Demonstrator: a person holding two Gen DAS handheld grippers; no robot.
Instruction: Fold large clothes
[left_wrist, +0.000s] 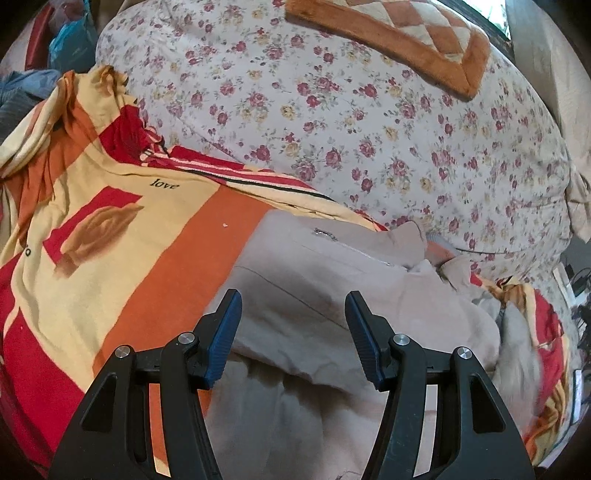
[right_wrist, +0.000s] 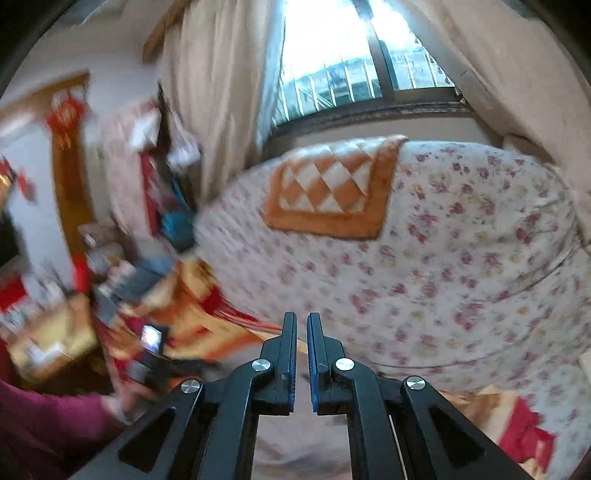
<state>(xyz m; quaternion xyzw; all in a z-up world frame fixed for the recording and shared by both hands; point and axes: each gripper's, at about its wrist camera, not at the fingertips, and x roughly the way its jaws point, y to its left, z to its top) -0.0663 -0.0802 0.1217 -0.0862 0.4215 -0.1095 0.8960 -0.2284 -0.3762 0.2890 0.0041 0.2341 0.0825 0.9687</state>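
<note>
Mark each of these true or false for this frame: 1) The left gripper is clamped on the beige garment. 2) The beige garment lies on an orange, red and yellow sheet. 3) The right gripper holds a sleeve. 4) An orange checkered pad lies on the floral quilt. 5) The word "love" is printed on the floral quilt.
1) False. The left gripper stands open above the beige garment, gripping nothing.
2) True. The orange, red and yellow sheet lies under the garment.
3) False. The right gripper shows a narrow empty gap between its pads.
4) True. The orange checkered pad lies on the floral quilt, near the window.
5) False. "love" is printed on the sheet.
</note>
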